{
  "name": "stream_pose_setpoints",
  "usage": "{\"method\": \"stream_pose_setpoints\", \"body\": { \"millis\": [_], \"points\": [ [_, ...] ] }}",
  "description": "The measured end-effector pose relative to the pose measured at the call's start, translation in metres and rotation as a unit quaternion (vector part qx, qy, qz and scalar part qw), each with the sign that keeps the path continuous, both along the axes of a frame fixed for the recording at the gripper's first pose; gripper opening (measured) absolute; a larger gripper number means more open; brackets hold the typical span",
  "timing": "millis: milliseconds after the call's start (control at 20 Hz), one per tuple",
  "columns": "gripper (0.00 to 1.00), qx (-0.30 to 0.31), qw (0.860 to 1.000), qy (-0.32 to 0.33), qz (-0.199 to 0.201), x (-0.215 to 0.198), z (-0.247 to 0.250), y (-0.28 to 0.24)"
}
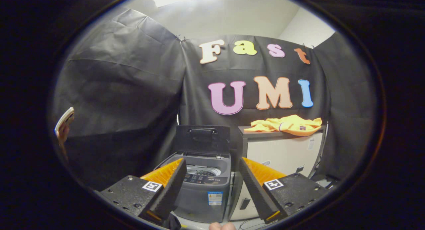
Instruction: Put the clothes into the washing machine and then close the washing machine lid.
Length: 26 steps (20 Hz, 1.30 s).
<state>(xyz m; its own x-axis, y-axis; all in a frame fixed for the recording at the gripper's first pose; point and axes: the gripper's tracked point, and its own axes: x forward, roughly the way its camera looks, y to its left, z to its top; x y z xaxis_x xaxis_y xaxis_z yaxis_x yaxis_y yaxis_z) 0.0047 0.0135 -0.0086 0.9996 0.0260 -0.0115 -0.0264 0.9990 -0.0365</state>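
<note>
A small grey top-loading washing machine (203, 186) stands on the floor ahead, seen between my fingers. Its lid (203, 139) is raised upright at the back, and the drum opening (202, 171) shows below it. To the machine's right is a white cabinet (282, 153) with a dark top. A crumpled yellow and orange garment (289, 124) lies on that top, well beyond my right finger. My gripper (212, 167) is open with nothing between its fingers, some way short of the machine.
Black cloth walls close in the booth behind and to the left. At the far left a hand holds a phone (64, 122). Cables and dark items (323, 180) lie on the floor to the right of the cabinet.
</note>
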Motion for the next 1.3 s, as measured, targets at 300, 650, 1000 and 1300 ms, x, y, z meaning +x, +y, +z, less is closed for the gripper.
{"method": "stream_pose_setpoints", "body": {
  "millis": [300, 650, 1000, 1300],
  "points": [
    [0.96, 0.002, 1.0, 0.0, -0.001, -0.0001, -0.0001, 0.0002],
    [0.96, 0.002, 1.0, -0.002, -0.002, 0.0004, 0.0001, -0.0008],
    [0.96, 0.001, 1.0, 0.0, -0.001, 0.0003, -0.0026, 0.0007],
    [0.96, 0.001, 1.0, 0.0, -0.002, 0.0001, -0.0025, -0.0001]
  ]
}}
